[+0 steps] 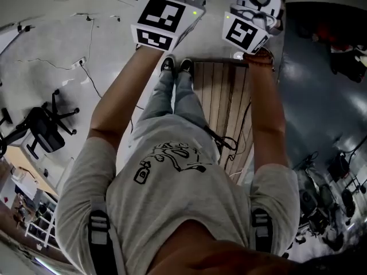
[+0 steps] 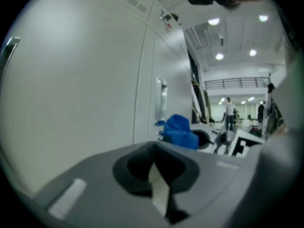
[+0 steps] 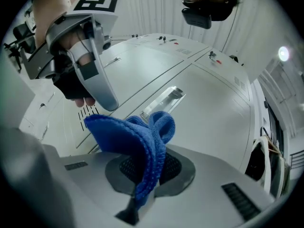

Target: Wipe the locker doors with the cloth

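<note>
White locker doors (image 3: 209,108) fill the right gripper view, with a clear bar handle (image 3: 161,101) on one of them. A blue cloth (image 3: 137,141) stands folded up out of my right gripper (image 3: 142,194), whose jaws are shut on its lower end, just short of the door. My left gripper (image 3: 95,80) is beside it on the left, close to the door, its fingers together. In the left gripper view the left gripper (image 2: 159,184) looks shut and empty, facing a door (image 2: 85,80), with the cloth (image 2: 179,132) off to the right. Both marker cubes (image 1: 163,19) show in the head view.
Vent slots (image 3: 88,113) are cut into the door near the left gripper. Below me, the person's feet stand beside a wooden slatted board (image 1: 221,107). An office chair (image 1: 43,128) and floor cables lie to the left. People stand far down the hall (image 2: 229,110).
</note>
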The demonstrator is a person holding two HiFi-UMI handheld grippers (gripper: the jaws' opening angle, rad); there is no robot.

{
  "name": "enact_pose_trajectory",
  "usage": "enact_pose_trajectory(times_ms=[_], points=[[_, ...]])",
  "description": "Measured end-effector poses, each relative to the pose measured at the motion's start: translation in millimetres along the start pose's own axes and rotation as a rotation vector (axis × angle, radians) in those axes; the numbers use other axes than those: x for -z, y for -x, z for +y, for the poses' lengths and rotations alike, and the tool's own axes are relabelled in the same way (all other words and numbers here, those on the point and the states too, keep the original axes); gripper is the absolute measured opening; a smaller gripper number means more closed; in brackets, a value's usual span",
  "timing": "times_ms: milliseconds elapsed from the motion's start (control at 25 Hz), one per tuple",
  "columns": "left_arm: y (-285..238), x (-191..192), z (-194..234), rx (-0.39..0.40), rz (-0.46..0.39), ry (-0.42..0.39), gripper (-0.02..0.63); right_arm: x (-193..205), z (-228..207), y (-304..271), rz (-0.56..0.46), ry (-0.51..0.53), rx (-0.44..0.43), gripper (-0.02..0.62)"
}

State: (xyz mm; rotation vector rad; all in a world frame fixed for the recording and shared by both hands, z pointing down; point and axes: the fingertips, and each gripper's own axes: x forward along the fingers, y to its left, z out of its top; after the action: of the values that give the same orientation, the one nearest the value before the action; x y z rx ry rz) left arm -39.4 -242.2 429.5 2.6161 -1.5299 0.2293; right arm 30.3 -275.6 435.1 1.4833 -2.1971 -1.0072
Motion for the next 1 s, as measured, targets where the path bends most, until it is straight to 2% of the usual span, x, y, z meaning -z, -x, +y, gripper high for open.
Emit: enact_pose_trajectory(times_ms=[120,280,520,680,840,1000], points=[[0,25,4,0.001,0.017,0.014,0.002,12,28,-1,0.013,-0.004,-0.032,0.029],[-1,51,3,0.001,0.042,0.028,0.002,22,63,1,0.012,0.053,-0.077,0.029],[3,62,3,0.007,0.047,0.021,0.002,39,86,3,0.049,0.177,-0.137,0.029],[9,40,-5,0.012,0.024,0.012,0.002,41,63,5,0.091,0.212,-0.16,0.029],[15,-12,-21,0.023,-0.041,-0.012,0.002,31,15,9,0.121,0.239,-0.14,0.029],[19,-59,-29,0.038,-0.09,-0.027,0.002,1,-37,2,0.111,0.278,-0.101,0.029]])
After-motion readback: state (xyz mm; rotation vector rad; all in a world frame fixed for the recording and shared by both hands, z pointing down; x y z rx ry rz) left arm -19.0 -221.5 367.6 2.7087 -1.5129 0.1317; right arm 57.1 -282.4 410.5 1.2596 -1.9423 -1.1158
